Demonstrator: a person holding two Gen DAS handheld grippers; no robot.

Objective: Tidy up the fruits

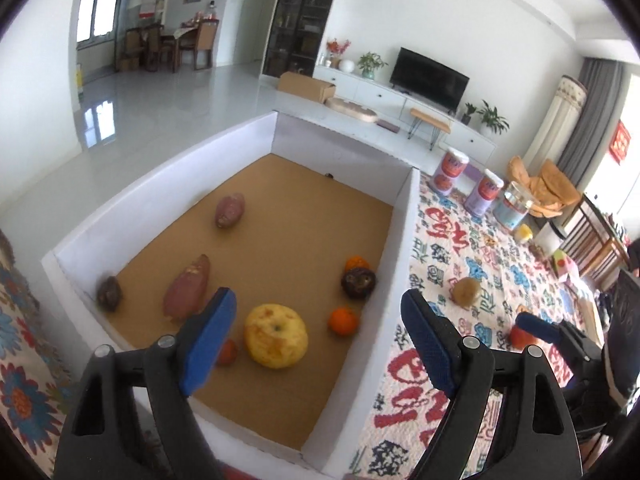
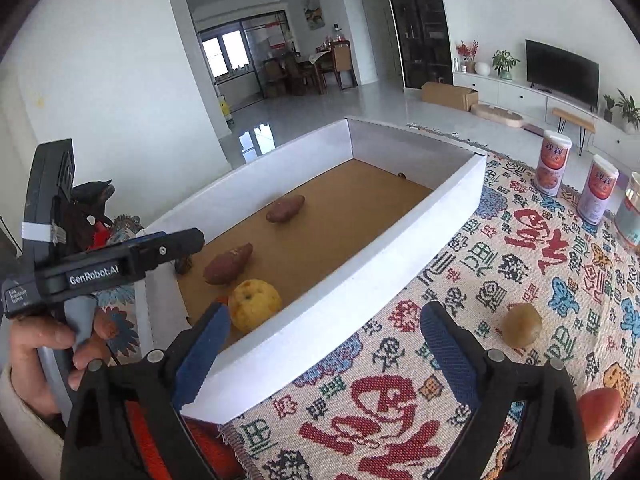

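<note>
Yellow fruit (image 1: 276, 335) lower centre of box (image 1: 168, 168), on brown floor; small orange (image 1: 343, 321) just right of it, dark fruit (image 1: 358, 283) beyond, near right wall. Two sweet potatoes (image 1: 187, 292) left side, third small dark one at left wall. Far half of box floor bare. Kiwi (image 2: 521, 325) and red fruit (image 2: 599, 414) outside on patterned cloth (image 2: 360, 420), well apart. Left gripper (image 1: 316, 334) over box, jaws apart, nothing between. Right gripper (image 2: 324, 350) straddling box's right wall edge, jaws wide, empty.
</note>
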